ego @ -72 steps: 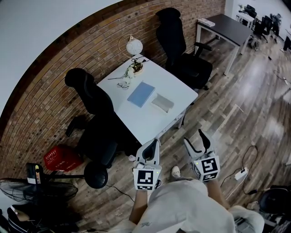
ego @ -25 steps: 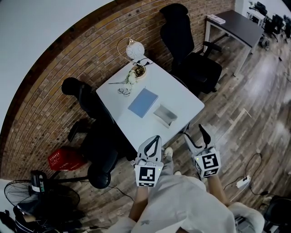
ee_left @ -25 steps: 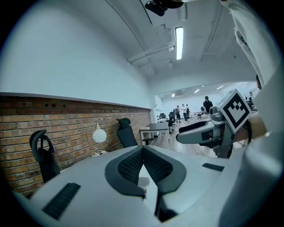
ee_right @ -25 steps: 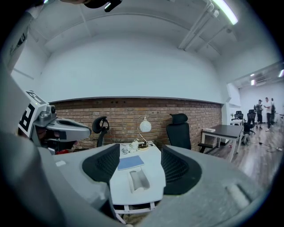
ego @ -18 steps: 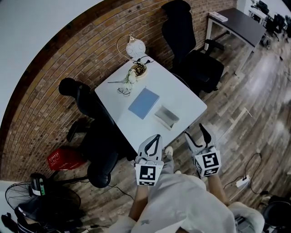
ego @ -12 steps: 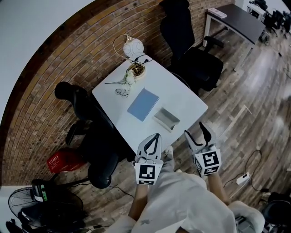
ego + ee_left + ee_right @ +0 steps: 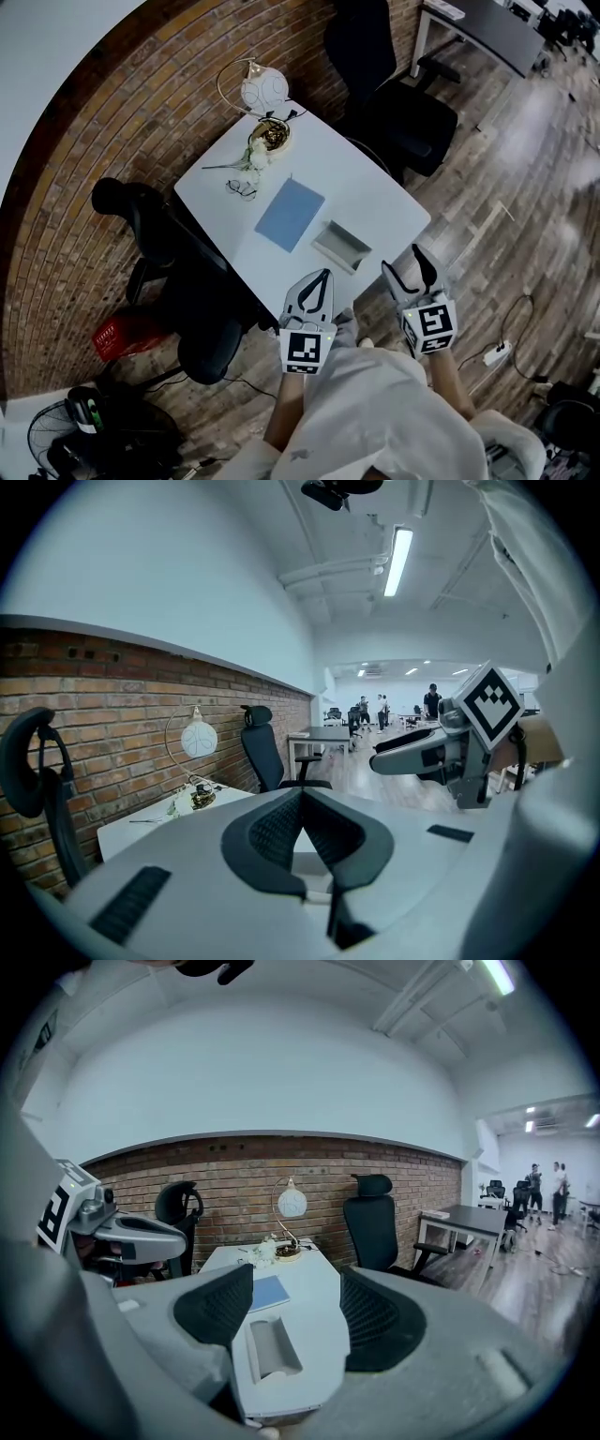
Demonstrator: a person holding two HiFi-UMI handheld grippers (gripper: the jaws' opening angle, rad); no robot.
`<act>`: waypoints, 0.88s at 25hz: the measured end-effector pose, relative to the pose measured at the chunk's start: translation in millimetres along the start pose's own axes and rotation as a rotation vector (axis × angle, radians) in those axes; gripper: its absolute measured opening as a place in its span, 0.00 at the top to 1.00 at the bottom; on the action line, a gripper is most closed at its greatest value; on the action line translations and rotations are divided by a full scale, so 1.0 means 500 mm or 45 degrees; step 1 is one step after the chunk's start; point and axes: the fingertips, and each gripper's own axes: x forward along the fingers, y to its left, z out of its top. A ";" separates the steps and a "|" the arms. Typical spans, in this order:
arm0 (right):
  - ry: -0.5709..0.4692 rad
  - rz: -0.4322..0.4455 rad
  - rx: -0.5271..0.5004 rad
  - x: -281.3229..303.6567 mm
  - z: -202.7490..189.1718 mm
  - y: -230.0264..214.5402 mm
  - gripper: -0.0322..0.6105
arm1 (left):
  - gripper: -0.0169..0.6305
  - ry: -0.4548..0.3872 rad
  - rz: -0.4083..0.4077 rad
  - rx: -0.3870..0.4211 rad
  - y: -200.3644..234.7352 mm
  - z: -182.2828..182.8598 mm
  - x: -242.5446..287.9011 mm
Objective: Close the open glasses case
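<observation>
The open grey glasses case (image 7: pixel 342 246) lies near the front corner of the white table (image 7: pixel 394 211), lid up. In the right gripper view the glasses case (image 7: pixel 267 1347) shows between the jaws, some way ahead on the white table (image 7: pixel 323 1288). My left gripper (image 7: pixel 322 276) is shut and empty, held just off the table's near edge. My right gripper (image 7: pixel 405 261) is open and empty, beside the table's front corner. In the left gripper view the left gripper (image 7: pixel 302 803) has its pads pressed together, and the right gripper (image 7: pixel 412 747) shows to its right.
A blue notebook (image 7: pixel 289 214) lies behind the case, with glasses (image 7: pixel 241 188), a bowl (image 7: pixel 269 136) and a round lamp (image 7: pixel 264 91) further back. Black office chairs stand left (image 7: pixel 159 234) and behind (image 7: pixel 389 84). The brick wall (image 7: pixel 112 122) runs along the far side.
The view has drawn closer to the table, which now sits lower and nearer both grippers. The left jaws stay shut and the right jaws open; the case has not moved.
</observation>
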 end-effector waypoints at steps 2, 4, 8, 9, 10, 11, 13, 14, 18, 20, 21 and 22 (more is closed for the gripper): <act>0.020 -0.008 0.005 0.017 -0.008 -0.007 0.50 | 0.97 0.013 -0.015 -0.009 0.009 -0.010 0.018; 0.045 -0.016 0.007 0.033 -0.018 -0.014 0.50 | 0.97 0.026 -0.033 -0.017 0.015 -0.020 0.036; 0.088 -0.026 0.011 0.068 -0.034 -0.026 0.50 | 0.97 0.060 -0.062 -0.014 0.030 -0.038 0.069; 0.097 -0.029 0.013 0.076 -0.037 -0.028 0.50 | 0.97 0.068 -0.069 -0.017 0.034 -0.043 0.076; 0.106 -0.031 0.014 0.084 -0.040 -0.030 0.50 | 0.97 0.076 -0.076 -0.022 0.038 -0.048 0.083; 0.117 -0.034 0.015 0.092 -0.045 -0.031 0.50 | 0.97 0.085 -0.084 -0.029 0.042 -0.054 0.089; 0.141 -0.036 0.016 0.108 -0.055 -0.033 0.50 | 0.97 0.101 -0.098 -0.044 0.049 -0.066 0.102; 0.153 -0.037 0.016 0.116 -0.060 -0.035 0.50 | 0.97 0.109 -0.104 -0.050 0.052 -0.072 0.109; 0.198 -0.038 0.011 0.148 -0.082 -0.040 0.50 | 0.97 0.135 -0.128 -0.074 0.065 -0.094 0.136; 0.225 -0.036 0.009 0.162 -0.095 -0.040 0.50 | 0.97 0.150 -0.139 -0.089 0.070 -0.108 0.147; 0.238 -0.035 0.008 0.169 -0.101 -0.040 0.50 | 0.97 0.158 -0.145 -0.096 0.074 -0.114 0.152; 0.252 -0.035 0.008 0.176 -0.107 -0.039 0.50 | 0.97 0.165 -0.151 -0.102 0.077 -0.120 0.157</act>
